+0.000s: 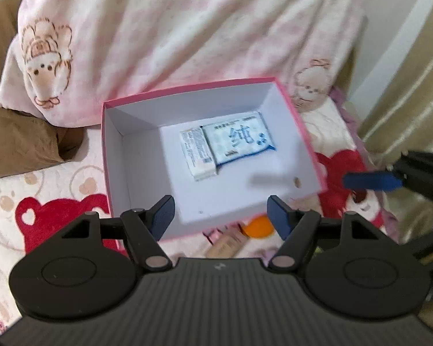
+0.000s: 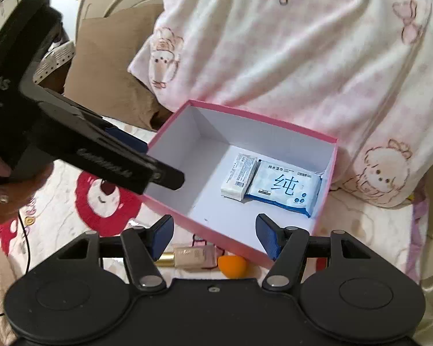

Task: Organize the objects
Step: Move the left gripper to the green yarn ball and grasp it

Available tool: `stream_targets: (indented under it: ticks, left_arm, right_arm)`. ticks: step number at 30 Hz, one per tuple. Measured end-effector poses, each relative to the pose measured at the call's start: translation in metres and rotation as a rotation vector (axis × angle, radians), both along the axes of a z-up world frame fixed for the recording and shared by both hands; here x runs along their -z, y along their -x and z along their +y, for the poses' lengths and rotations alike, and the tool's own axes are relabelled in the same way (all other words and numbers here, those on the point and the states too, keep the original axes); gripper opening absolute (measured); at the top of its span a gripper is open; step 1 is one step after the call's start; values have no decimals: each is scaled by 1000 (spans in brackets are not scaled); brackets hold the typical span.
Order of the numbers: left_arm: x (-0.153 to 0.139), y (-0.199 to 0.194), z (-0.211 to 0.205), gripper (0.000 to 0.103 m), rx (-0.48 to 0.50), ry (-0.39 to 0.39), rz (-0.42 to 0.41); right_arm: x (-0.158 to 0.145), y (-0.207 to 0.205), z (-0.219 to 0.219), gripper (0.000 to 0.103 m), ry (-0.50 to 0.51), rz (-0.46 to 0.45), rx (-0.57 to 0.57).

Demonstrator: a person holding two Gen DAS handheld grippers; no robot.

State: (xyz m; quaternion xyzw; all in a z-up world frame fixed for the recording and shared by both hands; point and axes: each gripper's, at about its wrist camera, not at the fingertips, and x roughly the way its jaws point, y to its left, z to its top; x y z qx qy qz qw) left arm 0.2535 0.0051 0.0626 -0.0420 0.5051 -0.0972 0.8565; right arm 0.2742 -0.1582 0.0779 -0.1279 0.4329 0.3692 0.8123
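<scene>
Pink box (image 2: 326,173) with white interior, standing open on a bed covered by a bear-print sheet (image 2: 106,207). Two items already lie inside, side by side and touching, toward its far right corner: a blue-and-white wet-wipe pack (image 2: 285,187) and a smaller white packet (image 2: 239,176). Outside the box, just beside its near wall, lie a beige foundation tube (image 2: 193,259) with a gold cap and an orange sponge (image 2: 232,266); they appear to touch.

The right claw (image 2: 215,238) hangs above these two with its jaws wide and nothing between them. The left claw (image 1: 219,219) is likewise wide and empty, hovering over the near edge of the box.

The step in hand is judged to be picking up one of the remaining items. For a clean grasp, lower the right claw so the pads straddle the tube across its narrow width, clear of the sponge and the box wall, close gently, then lift over the rim and set it in the bare left half.
</scene>
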Motion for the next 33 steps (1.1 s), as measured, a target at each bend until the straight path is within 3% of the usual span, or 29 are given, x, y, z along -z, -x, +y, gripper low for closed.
stream_targets:
  ticks: [7, 13, 24, 33]
  left_arm:
    - [-34, 56, -20, 71, 134, -35, -7]
    - [-38, 96, -44, 77, 189, -70, -24]
    - [0, 131, -73, 82, 204, -16, 19]
    - [56, 125, -98, 82, 226, 70, 21]
  right_arm:
    - [-36, 40, -21, 73, -10, -33, -68]
    - [-39, 69, -46, 80, -20, -36, -88]
    - [3, 113, -98, 87, -49, 3, -83]
    - [72, 119, -118, 88, -69, -9, 18]
